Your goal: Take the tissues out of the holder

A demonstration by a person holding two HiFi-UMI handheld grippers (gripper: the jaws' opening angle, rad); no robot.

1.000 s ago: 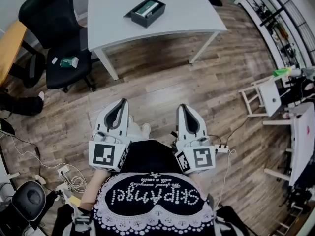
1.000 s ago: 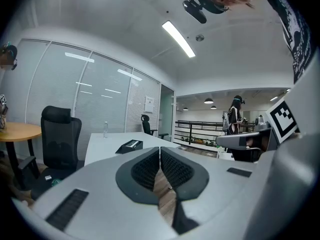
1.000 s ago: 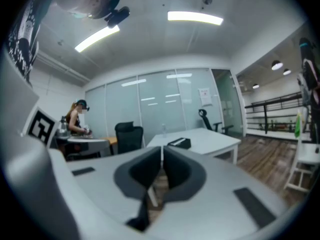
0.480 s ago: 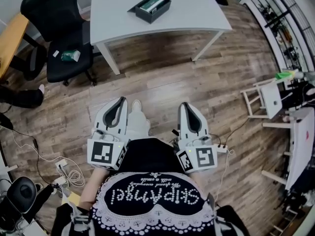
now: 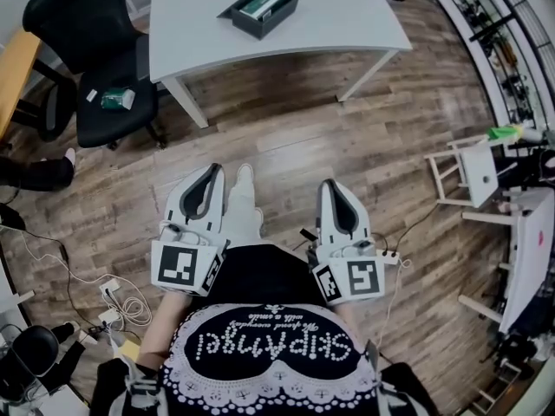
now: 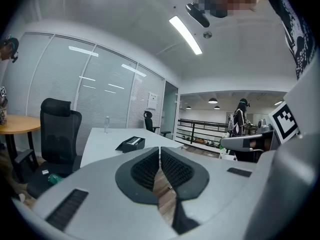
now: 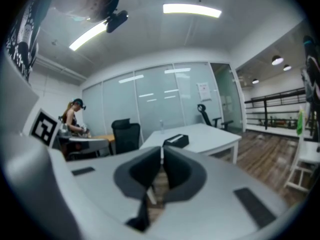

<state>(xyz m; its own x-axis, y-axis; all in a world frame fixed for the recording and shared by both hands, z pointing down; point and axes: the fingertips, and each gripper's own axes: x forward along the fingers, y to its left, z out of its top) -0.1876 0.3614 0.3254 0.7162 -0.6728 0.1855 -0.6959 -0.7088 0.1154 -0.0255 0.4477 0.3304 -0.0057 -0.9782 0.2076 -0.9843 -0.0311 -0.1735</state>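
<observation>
A black tissue holder [image 5: 259, 9] with a white and green tissue pack inside sits on the white table [image 5: 347, 11] far ahead of me. The left gripper view shows the holder [image 6: 131, 143] small on the table, and so does the right gripper view, where the holder [image 7: 175, 140] lies past the jaw tips. My left gripper [image 5: 212, 169] and right gripper [image 5: 331, 185] are held side by side in front of my body, above the wooden floor, well short of the table. Both have their jaws together with nothing between them.
A black office chair [image 5: 95, 42] with a small green packet [image 5: 118, 100] on its seat stands left of the table. Cables and a power strip [image 5: 108, 297] lie on the floor at my left. White shelving and stools [image 5: 473, 172] stand at the right. Another person [image 6: 240, 119] stands in the background.
The table and holder have slid slightly in the head view as I step toward them; my shoe shows between the grippers. Both grippers stay shut and level.
</observation>
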